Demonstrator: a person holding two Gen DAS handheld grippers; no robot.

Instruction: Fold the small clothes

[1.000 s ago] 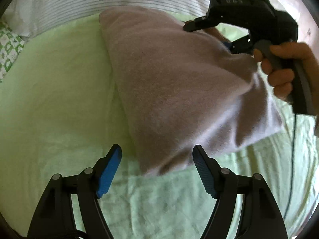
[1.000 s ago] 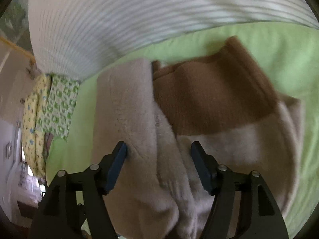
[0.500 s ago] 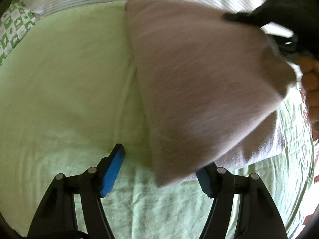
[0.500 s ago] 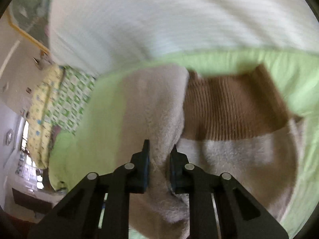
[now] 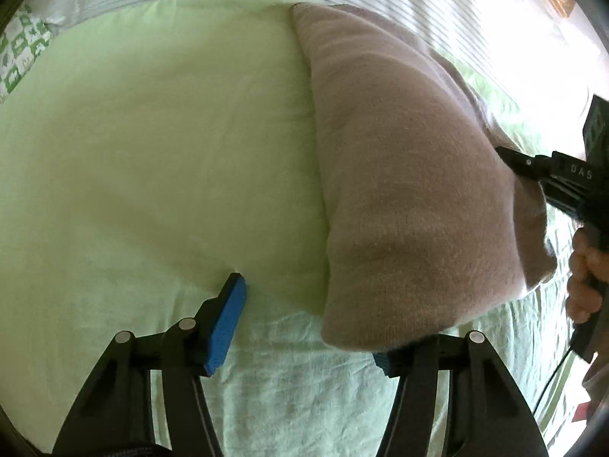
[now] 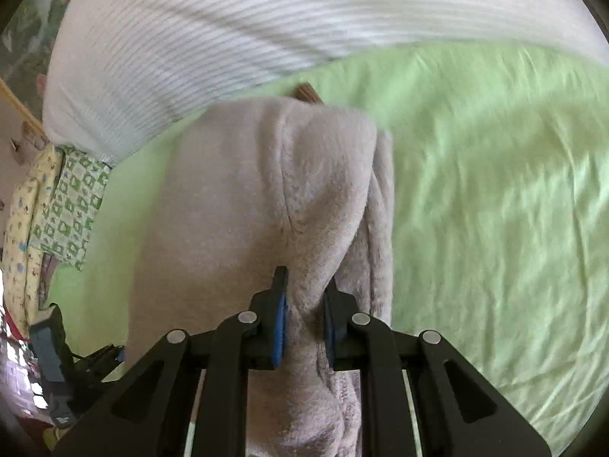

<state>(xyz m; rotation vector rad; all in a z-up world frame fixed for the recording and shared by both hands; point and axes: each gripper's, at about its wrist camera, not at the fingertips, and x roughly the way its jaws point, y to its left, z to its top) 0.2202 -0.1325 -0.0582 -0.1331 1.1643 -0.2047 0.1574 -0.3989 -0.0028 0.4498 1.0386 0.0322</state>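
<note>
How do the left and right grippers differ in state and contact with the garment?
The left gripper is open, its blue pads wide apart; the right gripper is shut on a fold of the garment. The left holds nothing, the garment's corner only draping over one finger; the right has fabric bunched between its pads. Both are black with blue pads, above the green sheet.
</note>
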